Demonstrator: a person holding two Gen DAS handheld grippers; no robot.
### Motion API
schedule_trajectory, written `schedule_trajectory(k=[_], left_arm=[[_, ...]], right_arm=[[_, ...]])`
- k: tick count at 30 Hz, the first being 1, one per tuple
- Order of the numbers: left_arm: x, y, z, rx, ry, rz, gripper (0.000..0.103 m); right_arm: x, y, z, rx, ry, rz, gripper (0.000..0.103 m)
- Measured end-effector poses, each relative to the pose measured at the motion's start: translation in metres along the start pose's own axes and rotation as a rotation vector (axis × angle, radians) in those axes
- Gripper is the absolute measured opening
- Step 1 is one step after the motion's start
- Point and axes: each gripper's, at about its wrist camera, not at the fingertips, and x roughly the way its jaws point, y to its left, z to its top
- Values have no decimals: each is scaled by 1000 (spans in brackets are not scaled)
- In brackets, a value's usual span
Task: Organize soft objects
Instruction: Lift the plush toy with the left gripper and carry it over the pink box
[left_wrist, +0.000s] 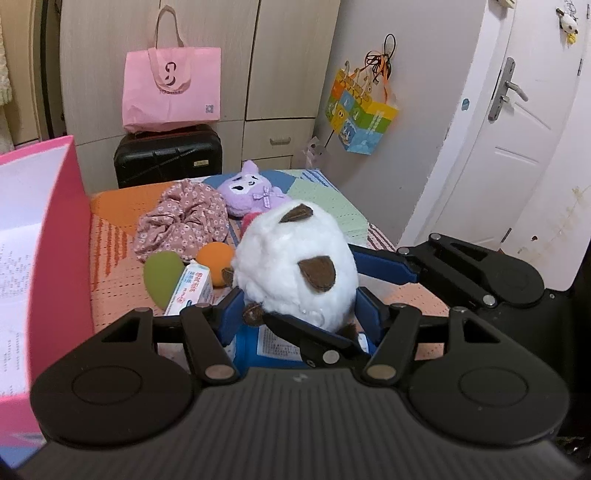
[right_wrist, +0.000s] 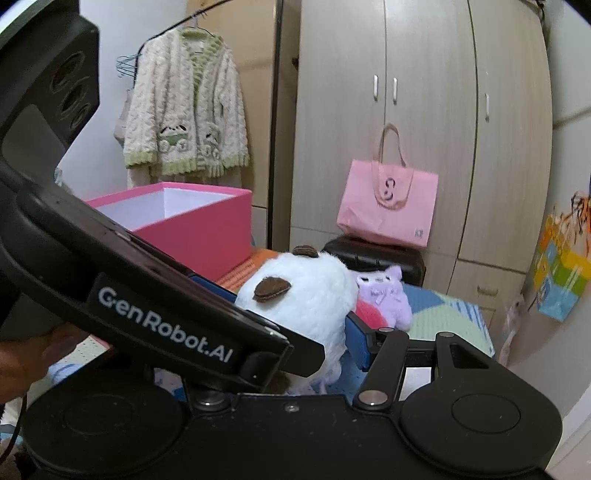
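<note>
A white fluffy plush with brown ears (left_wrist: 295, 258) is held between the blue pads of my left gripper (left_wrist: 295, 310), above the bed. My right gripper (right_wrist: 295, 321) also closes on the same white plush (right_wrist: 303, 295), from the right side, and shows in the left wrist view (left_wrist: 384, 262). The left gripper's body hides my right gripper's left finger. A purple plush (left_wrist: 251, 192) lies behind on the bed, also in the right wrist view (right_wrist: 388, 295). A floral cloth (left_wrist: 181, 221), an orange ball (left_wrist: 214, 258) and a green soft piece (left_wrist: 162, 273) lie on the bed. An open pink box (right_wrist: 192, 221) stands at the left.
A small carton (left_wrist: 192, 291) and a blue packet (left_wrist: 273, 347) lie under the grippers. A black suitcase (left_wrist: 166, 155) with a pink bag (left_wrist: 171, 88) stands behind the bed. Wardrobe behind, white door (left_wrist: 517, 129) at right, a cardigan (right_wrist: 184, 110) hangs at left.
</note>
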Motion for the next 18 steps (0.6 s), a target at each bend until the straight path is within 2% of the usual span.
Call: schedule_trajectory(k=[12, 15, 18], left_arm=[[-52, 1, -20, -19, 17, 19, 62], [-68, 6, -28, -37, 38, 27, 62], [-83, 14, -37, -64, 92, 33, 62]], right_arm=[[-31, 38, 11, -59, -1, 32, 64], [-37, 50, 14, -62, 10, 63, 64], [-42, 67, 17, -63, 46, 105, 64]])
